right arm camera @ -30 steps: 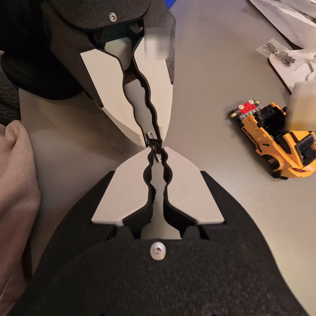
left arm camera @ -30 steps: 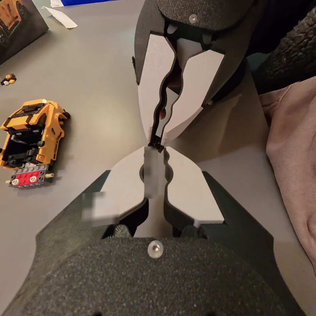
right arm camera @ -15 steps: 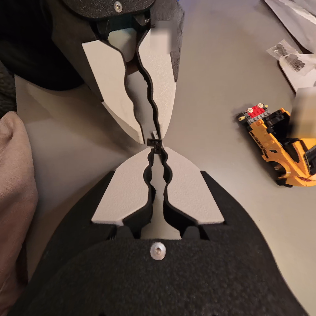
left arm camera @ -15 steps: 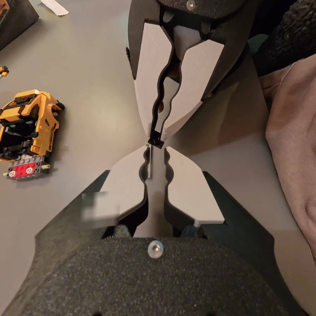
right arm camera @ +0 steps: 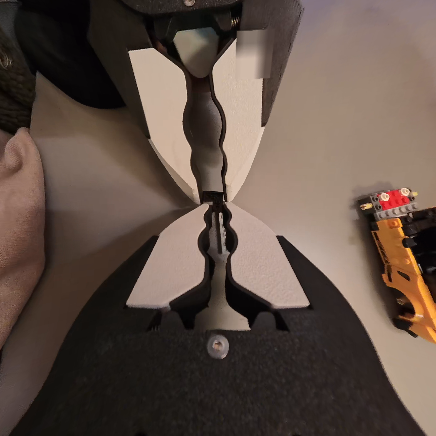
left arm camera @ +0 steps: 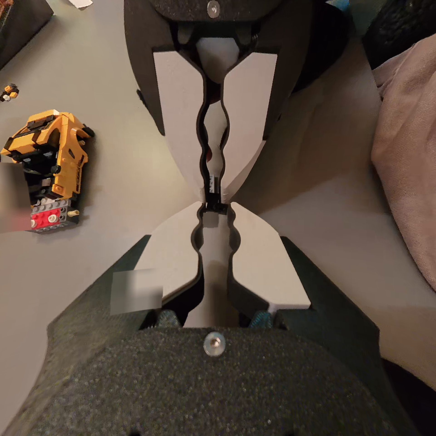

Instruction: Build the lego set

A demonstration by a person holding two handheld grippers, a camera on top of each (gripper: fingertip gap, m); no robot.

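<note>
Left wrist view: the left gripper [left arm camera: 214, 207] and the right gripper [left arm camera: 213, 197] meet tip to tip above a grey table [left arm camera: 132, 132], the two tools lined up nose to nose along one axis. A small black piece [left arm camera: 216, 207] sits crosswise at the junction, pinched at the tips of the left fingers [left arm camera: 174, 238], which stand narrow, close about the part. From the opposite side a slim black-and-grey piece [left arm camera: 212, 184] runs lengthwise down the slot of the right gripper, its long axis in line with both tools. The two parts touch end to end. The half-built yellow car [left arm camera: 49, 165] lies well apart on the table to the left, untouched by either tool; two tiny loose bits [left arm camera: 9, 92] rest beyond it.

Right wrist view: the same meeting shows mirrored. The right gripper [right arm camera: 215, 207] is drawn narrow on a thin grey plate [right arm camera: 220, 233] that runs back between its fingers, with a dark end [right arm camera: 217, 207] poking out at the tips. The small black piece [right arm camera: 212, 196] is held just ahead, in the tips of the left gripper [right arm camera: 212, 197]. The car [right arm camera: 410, 250] lies off to the right, clear of the work.

Judgement: the step in hand is joining two small parts in the air, and it turns on keeping the plate's long axis square to the crosswise black piece; a slight twist of either wrist would likely skew the joint or spring a part loose.
</note>
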